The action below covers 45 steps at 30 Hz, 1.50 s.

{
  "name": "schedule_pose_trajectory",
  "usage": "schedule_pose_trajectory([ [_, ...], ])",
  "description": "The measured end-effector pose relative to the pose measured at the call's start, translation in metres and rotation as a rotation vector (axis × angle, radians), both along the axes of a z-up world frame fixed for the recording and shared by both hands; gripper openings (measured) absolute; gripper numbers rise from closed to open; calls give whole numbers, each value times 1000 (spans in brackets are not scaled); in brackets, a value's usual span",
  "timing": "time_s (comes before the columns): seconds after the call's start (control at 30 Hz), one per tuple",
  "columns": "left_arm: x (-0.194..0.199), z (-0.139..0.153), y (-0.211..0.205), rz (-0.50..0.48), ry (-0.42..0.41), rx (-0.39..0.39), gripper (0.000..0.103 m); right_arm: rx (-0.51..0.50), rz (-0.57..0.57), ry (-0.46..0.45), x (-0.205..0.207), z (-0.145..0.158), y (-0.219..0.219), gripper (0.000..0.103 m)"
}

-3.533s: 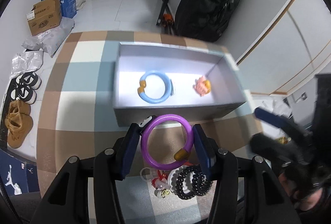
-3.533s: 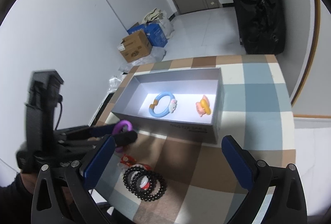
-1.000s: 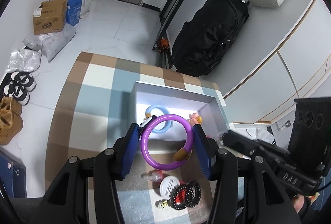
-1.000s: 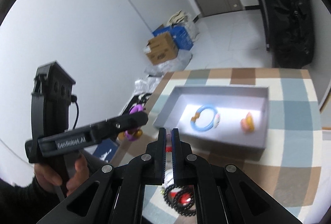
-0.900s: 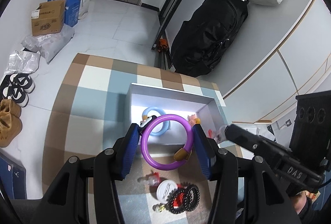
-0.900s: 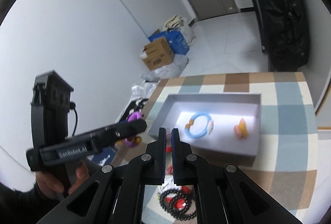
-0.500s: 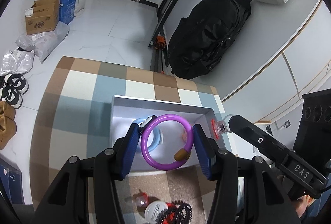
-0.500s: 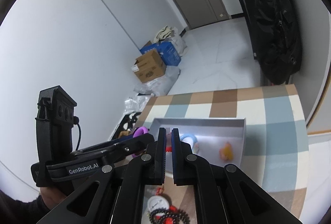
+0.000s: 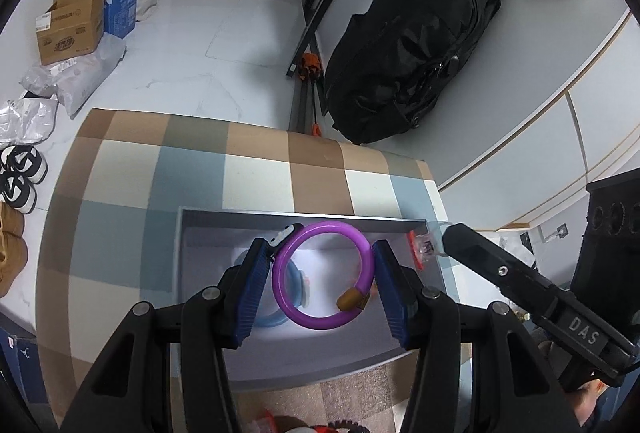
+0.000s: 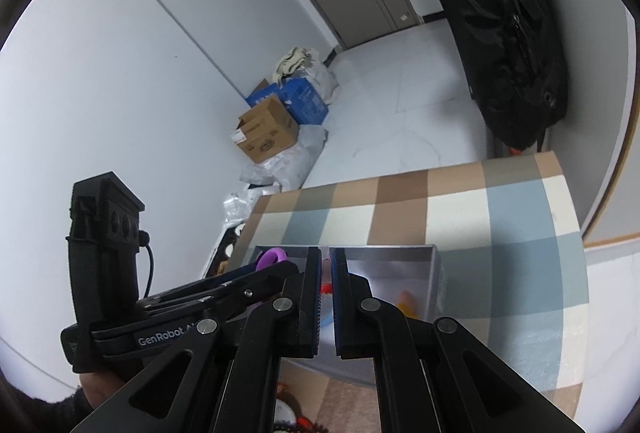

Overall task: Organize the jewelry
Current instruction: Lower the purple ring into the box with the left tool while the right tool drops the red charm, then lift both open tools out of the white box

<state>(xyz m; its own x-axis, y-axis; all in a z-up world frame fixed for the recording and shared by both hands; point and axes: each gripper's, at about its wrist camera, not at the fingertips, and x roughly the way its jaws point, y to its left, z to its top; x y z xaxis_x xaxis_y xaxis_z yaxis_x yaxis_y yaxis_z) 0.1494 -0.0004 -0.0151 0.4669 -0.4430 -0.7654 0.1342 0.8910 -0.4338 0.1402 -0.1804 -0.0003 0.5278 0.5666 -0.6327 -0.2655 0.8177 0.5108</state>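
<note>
Clamping a purple bracelet [image 9: 322, 275], the left gripper [image 9: 322, 283] hangs above the grey box [image 9: 208, 221] on the checked tablecloth [image 9: 192, 169]. Right gripper [image 10: 327, 303] pinches a small red-and-clear trinket [image 9: 421, 248] over the box's far right corner.

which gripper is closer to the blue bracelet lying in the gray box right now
Left. The left gripper, shut on the purple bracelet, hangs directly over the blue bracelet in the gray box. The right gripper, holding a small red piece, is at the box's far right corner.
</note>
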Motion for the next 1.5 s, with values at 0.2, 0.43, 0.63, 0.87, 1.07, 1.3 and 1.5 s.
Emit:
schedule_pose_trajectory([
  [0.2,6,-7,-3,-3,38,-17,47,6,-22,53,8,-13,-10,4],
  [0.43,11,-5,-3,-10,50,-60,58,22,-33,47,8,-12,-14,9],
  [0.63,7,5,2,-1,-3,-67,77,29,-63,-34,2,2,-21,61],
  [0.87,4,3,7,25,9,-56,77,32,-72,-43,-1,5,-23,80],
  [1.07,-5,9,6,38,-18,16,77,6,-65,-73,-7,8,-19,92],
  [1.3,-21,18,9,62,-106,84,77,-17,-57,-95,-15,9,-16,98],
  [1.5,-35,16,12,63,-119,134,77,-47,-37,-121,-28,11,-10,101],
])
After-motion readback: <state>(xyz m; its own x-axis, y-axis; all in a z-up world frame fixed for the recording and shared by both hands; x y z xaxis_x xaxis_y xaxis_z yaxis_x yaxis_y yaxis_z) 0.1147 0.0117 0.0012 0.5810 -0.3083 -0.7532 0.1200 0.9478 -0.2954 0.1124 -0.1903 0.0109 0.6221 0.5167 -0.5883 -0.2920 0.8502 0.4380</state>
